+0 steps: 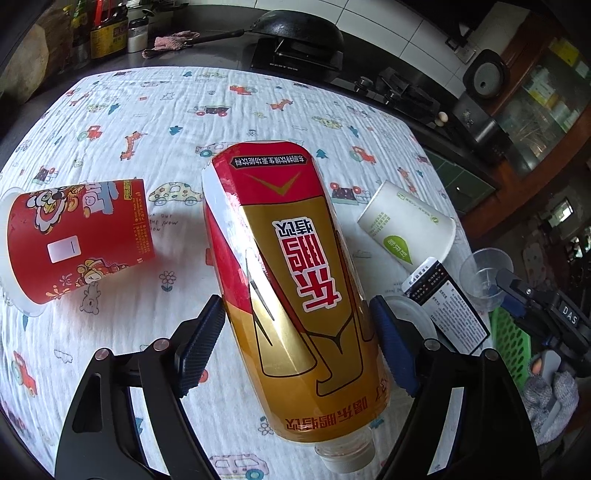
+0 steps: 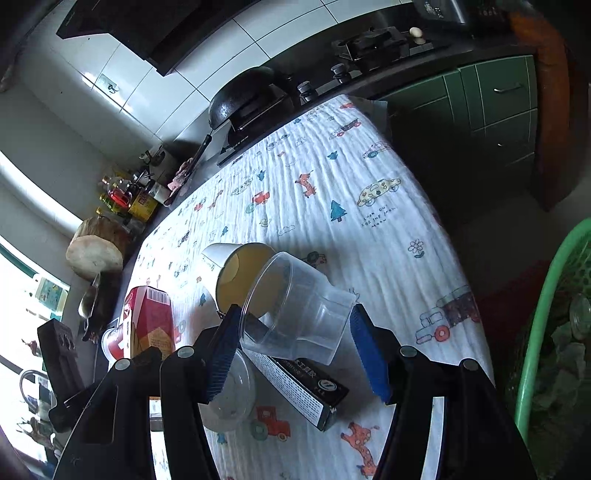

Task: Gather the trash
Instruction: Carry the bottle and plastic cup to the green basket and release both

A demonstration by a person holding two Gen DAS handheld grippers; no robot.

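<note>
My left gripper (image 1: 297,321) is shut on a red and gold drink bottle (image 1: 291,280), held above the table with its clear cap toward the camera. My right gripper (image 2: 291,332) is shut on a clear plastic cup (image 2: 295,310), lifted above the table; the same cup (image 1: 484,277) and gripper show at the right in the left wrist view. On the cloth lie a red paper cup (image 1: 81,236) on its side, a white paper cup (image 1: 406,221), also seen open-mouthed (image 2: 240,273), a small black and white box (image 2: 299,384) and a clear lid (image 2: 232,398).
A green mesh basket (image 2: 546,317) with some trash stands off the table's right edge. The table has a white patterned cloth (image 1: 184,122). Behind it are a wok (image 1: 295,26) on a cooker, sauce bottles (image 1: 103,33) and a gas hob (image 2: 373,44).
</note>
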